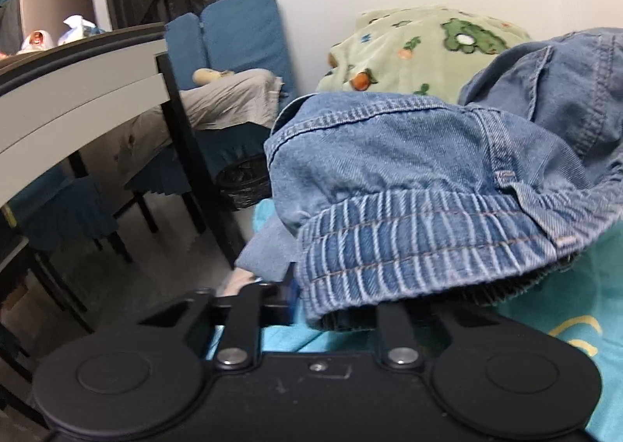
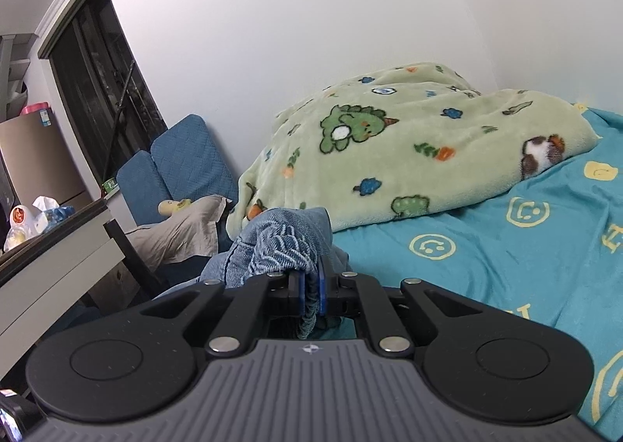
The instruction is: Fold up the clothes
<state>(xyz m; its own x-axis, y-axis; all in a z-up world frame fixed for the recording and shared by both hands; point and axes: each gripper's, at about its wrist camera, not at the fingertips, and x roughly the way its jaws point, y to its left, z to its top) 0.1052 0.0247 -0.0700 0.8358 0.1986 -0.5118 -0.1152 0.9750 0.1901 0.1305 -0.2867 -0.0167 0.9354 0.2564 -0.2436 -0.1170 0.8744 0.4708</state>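
Observation:
A blue denim garment (image 1: 428,177) with a ribbed elastic waistband fills the left wrist view, held up above the teal bed sheet (image 1: 584,309). My left gripper (image 1: 331,298) is shut on the waistband, its fingers mostly hidden under the cloth. In the right wrist view my right gripper (image 2: 310,294) is shut on another bunched part of the denim garment (image 2: 284,243), its blue pads pinching the fabric above the bed sheet (image 2: 486,259).
A green cartoon-print blanket (image 2: 409,154) is heaped at the back of the bed against the white wall. A white desk (image 1: 78,99) with dark legs stands at left, with blue chairs (image 1: 237,37) and grey cloth behind it. A black bin (image 1: 243,185) stands on the floor.

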